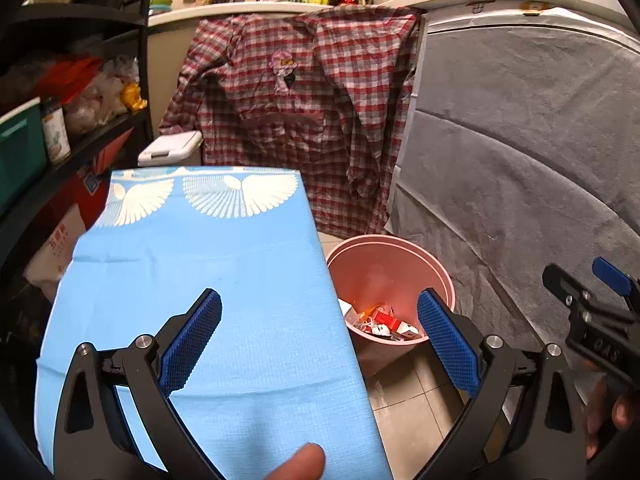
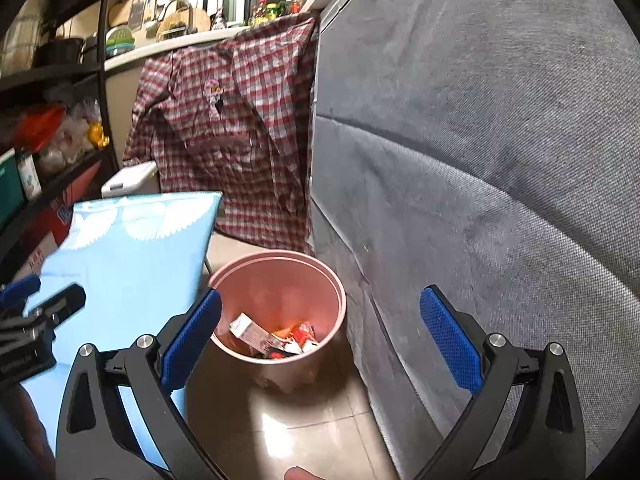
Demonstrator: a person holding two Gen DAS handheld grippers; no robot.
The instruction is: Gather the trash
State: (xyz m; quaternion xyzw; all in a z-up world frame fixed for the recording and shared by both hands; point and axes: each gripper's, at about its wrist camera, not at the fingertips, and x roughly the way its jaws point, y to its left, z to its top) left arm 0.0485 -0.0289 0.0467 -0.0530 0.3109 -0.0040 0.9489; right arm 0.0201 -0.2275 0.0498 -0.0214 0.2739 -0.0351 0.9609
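A pink bin [image 1: 400,256] stands on the tiled floor between a blue-covered table [image 1: 192,272] and a grey-covered appliance; it also shows in the right wrist view [image 2: 280,268]. Crumpled wrappers and small cartons [image 1: 380,322] lie at its bottom, seen too in the right wrist view [image 2: 276,338]. My left gripper [image 1: 320,344] is open and empty, over the table's right edge. My right gripper [image 2: 320,344] is open and empty, above and in front of the bin. The right gripper shows at the far right of the left wrist view [image 1: 592,300].
A red plaid shirt [image 1: 296,100] hangs behind the bin. A grey cloth [image 2: 480,160] covers the appliance on the right. Black shelves [image 1: 72,120] with jars and bags stand left. A white lidded box [image 1: 170,148] sits behind the table. Tiled floor [image 2: 304,432] lies below.
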